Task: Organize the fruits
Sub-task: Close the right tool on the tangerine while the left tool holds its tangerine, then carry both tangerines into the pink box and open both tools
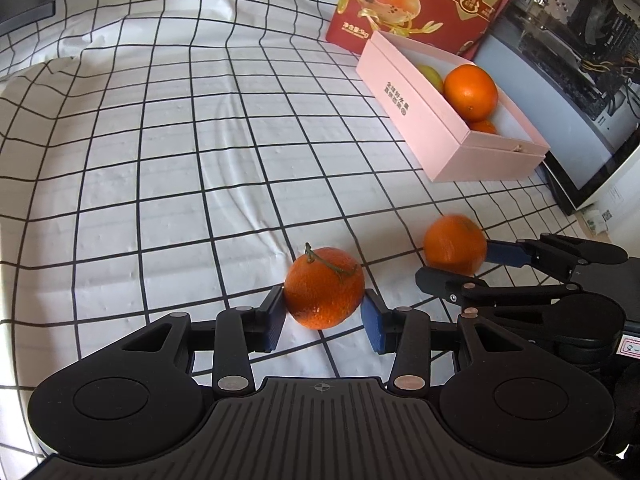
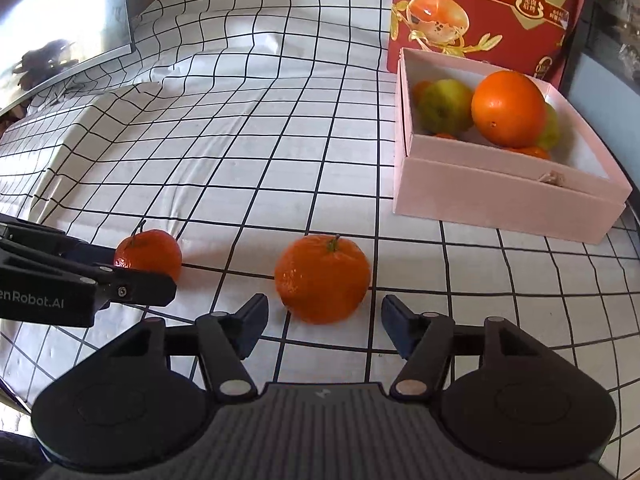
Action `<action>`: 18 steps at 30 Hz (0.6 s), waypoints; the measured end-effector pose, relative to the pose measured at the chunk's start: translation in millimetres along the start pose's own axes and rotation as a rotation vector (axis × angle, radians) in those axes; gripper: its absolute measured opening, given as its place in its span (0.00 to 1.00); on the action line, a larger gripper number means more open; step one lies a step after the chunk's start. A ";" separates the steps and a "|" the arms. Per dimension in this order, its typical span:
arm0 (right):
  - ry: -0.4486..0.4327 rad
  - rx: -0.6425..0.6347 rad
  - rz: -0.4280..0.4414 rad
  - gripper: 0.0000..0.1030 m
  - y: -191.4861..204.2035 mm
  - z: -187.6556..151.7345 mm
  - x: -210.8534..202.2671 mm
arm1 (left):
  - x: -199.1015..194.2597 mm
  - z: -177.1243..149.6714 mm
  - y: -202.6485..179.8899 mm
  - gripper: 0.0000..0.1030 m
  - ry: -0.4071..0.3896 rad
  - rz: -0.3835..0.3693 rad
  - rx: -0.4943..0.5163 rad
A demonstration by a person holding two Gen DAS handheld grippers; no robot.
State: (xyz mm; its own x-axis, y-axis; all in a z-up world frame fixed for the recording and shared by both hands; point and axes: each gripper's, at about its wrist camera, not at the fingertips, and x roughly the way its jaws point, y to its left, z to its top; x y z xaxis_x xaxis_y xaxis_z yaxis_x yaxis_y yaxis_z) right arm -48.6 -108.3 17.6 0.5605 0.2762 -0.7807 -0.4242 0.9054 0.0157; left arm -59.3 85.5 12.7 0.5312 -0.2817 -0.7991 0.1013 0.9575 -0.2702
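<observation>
— What's nearest the lens?

— In the left wrist view, the left claw [image 1: 323, 316], with a stemmed tangerine [image 1: 324, 287] clamped between its blue pads. The left pad touches the fruit's side; the right pad sits at its lower right edge. The fruit rests on the checked cloth [image 1: 160, 160] that covers the surface.

— And the other claw?

— The right claw [image 2: 324, 322] stands parted around a second tangerine [image 2: 322, 278], which sits on the cloth just ahead of the fingertips. There is a clear gap on each side, so neither pad presses on it. From the left wrist view the same fruit looks slightly blurred, with one blue pad at its right side.

— How do the two fruits lie relative to each other?

— Side by side on the near part of the cloth, a little apart. In the right wrist view the left claw's tangerine is to the left, its stem pointing up.

— Where is the rest of the fruit?

— In an open pink box [image 2: 500, 196] at the far right of the cloth. A large orange [image 2: 508, 109] lies on top, a green apple [image 2: 445, 106] is left of it, and bits of smaller orange fruit show beneath and behind. A second greenish fruit peeks out at the orange's right.

— Anything behind the box?

— A red carton [image 2: 500, 8] printed with tangerines and gold lettering stands upright at its far side. A dark screen [image 1: 576, 148] leans at the right edge in the left wrist view.
</observation>
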 end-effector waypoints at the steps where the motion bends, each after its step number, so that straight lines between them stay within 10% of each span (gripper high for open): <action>1: 0.000 0.000 -0.002 0.60 0.7 0.7 0.8 | -0.1 -0.1 0.0 0.45 0.000 0.000 0.000; 18: 0.000 -0.034 -0.007 0.47 -0.5 3.9 -4.2 | 2.2 2.6 3.6 0.45 -0.021 -0.005 -0.020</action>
State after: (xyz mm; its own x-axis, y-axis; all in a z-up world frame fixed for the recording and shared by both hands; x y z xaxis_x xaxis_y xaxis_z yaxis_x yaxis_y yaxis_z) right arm -48.0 -108.7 23.4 0.5635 0.2694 -0.7810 -0.4437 0.8961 -0.0110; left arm -55.6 88.5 11.4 0.5479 -0.2848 -0.7866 0.0869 0.9546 -0.2851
